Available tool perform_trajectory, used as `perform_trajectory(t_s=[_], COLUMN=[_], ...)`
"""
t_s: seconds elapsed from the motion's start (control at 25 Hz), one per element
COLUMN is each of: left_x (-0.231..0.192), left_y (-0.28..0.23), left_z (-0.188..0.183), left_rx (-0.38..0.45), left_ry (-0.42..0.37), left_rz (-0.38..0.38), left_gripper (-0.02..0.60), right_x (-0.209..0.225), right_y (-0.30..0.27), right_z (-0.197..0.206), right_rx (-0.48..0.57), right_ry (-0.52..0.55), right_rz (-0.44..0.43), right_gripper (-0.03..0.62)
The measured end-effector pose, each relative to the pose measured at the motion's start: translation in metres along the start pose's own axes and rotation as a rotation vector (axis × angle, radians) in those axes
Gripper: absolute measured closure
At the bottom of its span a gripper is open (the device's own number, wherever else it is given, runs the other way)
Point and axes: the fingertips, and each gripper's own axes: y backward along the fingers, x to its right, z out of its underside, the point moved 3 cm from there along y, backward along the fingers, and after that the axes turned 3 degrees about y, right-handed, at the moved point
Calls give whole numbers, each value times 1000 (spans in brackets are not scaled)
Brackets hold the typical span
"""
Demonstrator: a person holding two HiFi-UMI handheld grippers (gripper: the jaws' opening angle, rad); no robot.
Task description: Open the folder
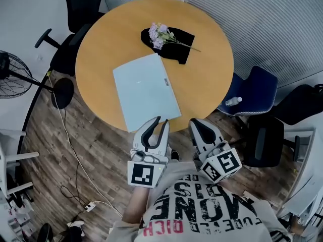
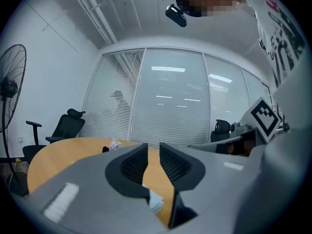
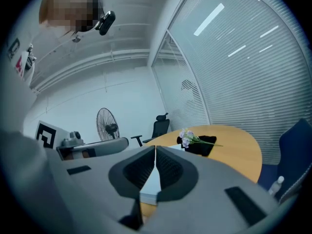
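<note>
a round wooden table [image 1: 101, 54] is seen from above. a pale blue folder [image 1: 146, 91] is laid flat on it, shut, on the side of the table close to the person. one corner of the folder is placed close to the table's near edge. behind the folder, a black cloth [image 1: 176, 43] is spread on the table. a small bunch of purple flowers [image 1: 159, 34] is laid on top of the cloth.

the left gripper [image 1: 162, 121] is held just at the near end of the folder. its jaws are kept a little apart, and nothing is caught between them. whether the folder is touched cannot be told. the right gripper [image 1: 196, 124] is held beside the left one, near the table's edge and apart from the folder. its jaws are closed tip to tip, and nothing is gripped.

a black chair [image 1: 83, 6] is parked at the far side of the table. a blue chair [image 1: 257, 87] is put at the right side, and a small bottle [image 1: 233, 101] is laid on its seat. a fan [image 1: 10, 74] is stood on the wooden floor [image 1: 96, 150] at the left.
</note>
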Motion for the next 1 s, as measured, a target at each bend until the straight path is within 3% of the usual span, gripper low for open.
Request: perform_trajectory(t_s=[0.64, 0.84, 1.0], left_x=[-32, -30, -21], left_y=[-29, -33, -42], left_z=[19, 30, 44], left_rx=[-69, -111, -150], left_ry=[30, -3, -113], left_rz=[29, 39, 73], left_gripper=[497, 479, 472], right_x=[16, 23, 33], right_y=[-38, -43, -46], right_z=[11, 10, 11], right_rx=[-42, -50, -65], right_ry=[-30, -28, -22], right_rz=[45, 42, 31], right_gripper=[580, 580, 580])
